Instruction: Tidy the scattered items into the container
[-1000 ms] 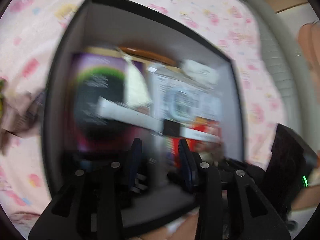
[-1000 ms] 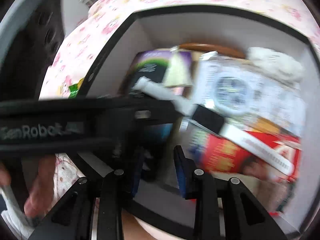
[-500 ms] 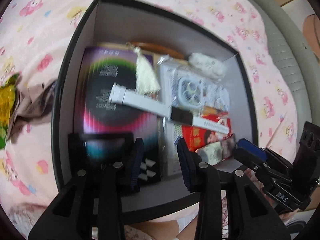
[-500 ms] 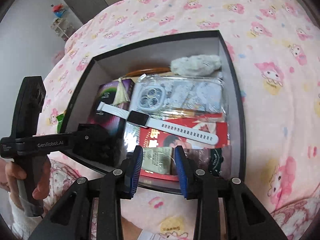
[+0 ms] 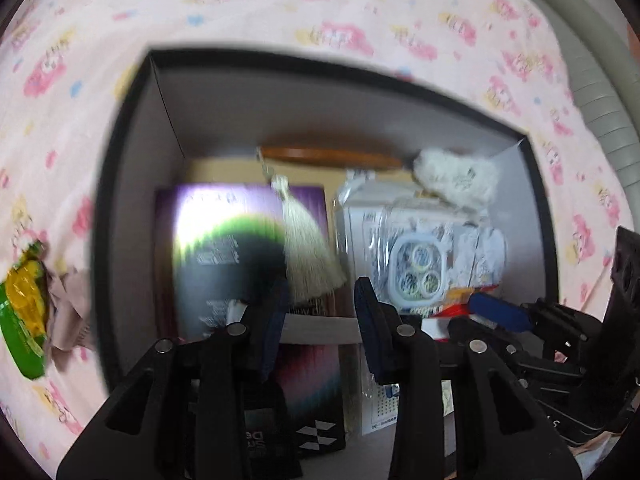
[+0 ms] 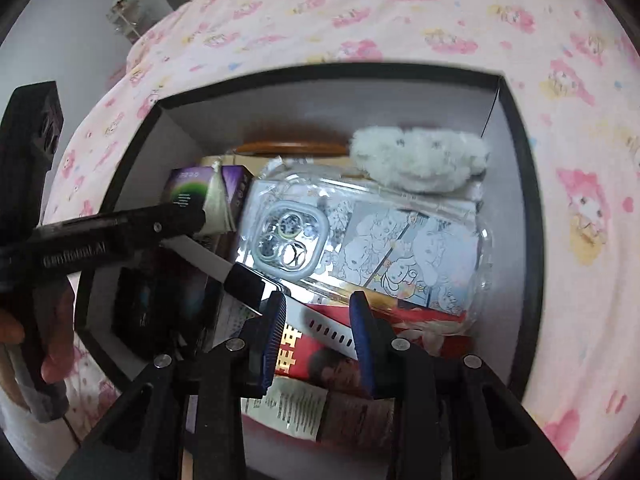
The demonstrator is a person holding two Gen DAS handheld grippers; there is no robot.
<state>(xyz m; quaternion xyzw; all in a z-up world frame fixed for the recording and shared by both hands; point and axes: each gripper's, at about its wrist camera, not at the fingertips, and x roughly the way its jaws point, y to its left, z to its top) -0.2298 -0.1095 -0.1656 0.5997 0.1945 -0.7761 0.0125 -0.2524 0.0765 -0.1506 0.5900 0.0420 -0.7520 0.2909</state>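
The black-rimmed box (image 5: 132,128) (image 6: 516,168) lies on the pink bed. Inside it are a purple booklet (image 5: 224,240), a cream tassel (image 5: 308,256), a clear phone case (image 6: 360,240), a white fluffy toy (image 6: 420,156), red packets (image 6: 308,356) and a white-strapped watch (image 6: 248,284). My left gripper (image 5: 320,324) is open low over the watch strap (image 5: 316,330), which passes between its fingers. My right gripper (image 6: 318,332) is open with the watch's other strap (image 6: 332,332) between its fingers. The left gripper also shows in the right wrist view (image 6: 120,232).
A green and yellow wrapper (image 5: 22,312) and a beige crumpled piece (image 5: 68,308) lie on the pink printed sheet (image 5: 280,8) left of the box. A grey padded bed edge (image 5: 592,92) runs at the far right. A hand (image 6: 36,328) holds the left gripper.
Both grippers have dropped lower into the box and closed in on the watch, each now straddling one end of its strap. The watch has stayed lying across the items.
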